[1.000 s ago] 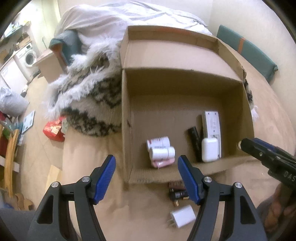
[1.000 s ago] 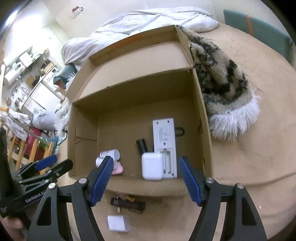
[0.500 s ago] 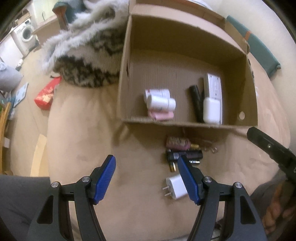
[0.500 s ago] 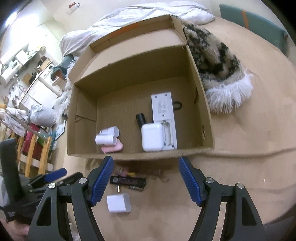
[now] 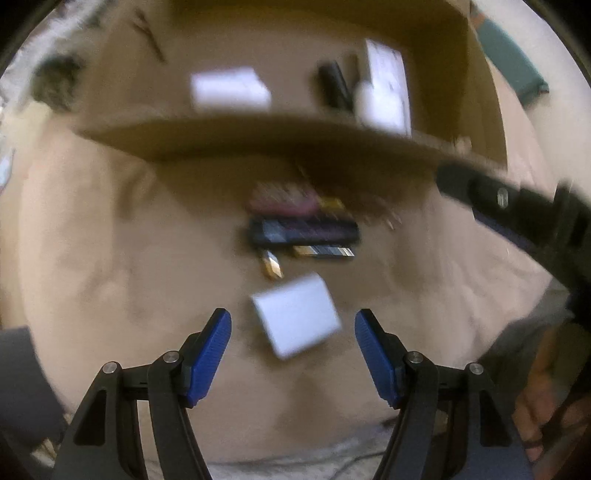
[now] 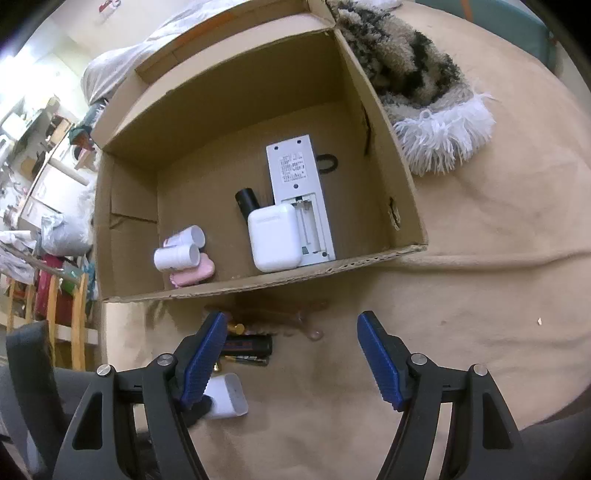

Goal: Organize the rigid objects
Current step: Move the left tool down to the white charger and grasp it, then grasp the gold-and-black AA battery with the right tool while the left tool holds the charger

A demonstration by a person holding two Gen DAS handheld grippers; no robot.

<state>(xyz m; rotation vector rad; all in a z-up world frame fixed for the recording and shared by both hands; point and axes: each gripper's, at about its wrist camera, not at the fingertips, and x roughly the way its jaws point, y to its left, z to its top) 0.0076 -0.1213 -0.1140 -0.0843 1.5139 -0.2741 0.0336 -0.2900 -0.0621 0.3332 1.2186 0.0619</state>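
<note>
A white charger block (image 5: 295, 317) lies on the beige sheet just ahead of my left gripper (image 5: 293, 332), whose blue fingers stand open on either side of it without touching. Beyond it lie black batteries (image 5: 303, 230) and a pink item (image 5: 282, 197), all blurred. In the right wrist view the cardboard box (image 6: 258, 284) holds a white earbud case (image 6: 275, 238), a white remote (image 6: 299, 192), a black cylinder (image 6: 246, 199), two small white bottles (image 6: 177, 254) and a pink piece (image 6: 192, 275). My right gripper (image 6: 291, 343) hangs open over the sheet in front of the box, beside the batteries (image 6: 247, 345) and charger (image 6: 225, 400).
A shaggy patterned blanket (image 6: 424, 92) lies against the box's right wall. A white duvet (image 6: 122, 62) is bunched behind the box. A teal cushion (image 6: 517, 22) sits at the far right. Wooden furniture (image 6: 55, 306) and clutter stand off the bed's left side.
My left gripper has dropped and tipped downward toward the charger, which now sits close between its fingers. My right gripper has sunk a little toward the sheet in front of the box.
</note>
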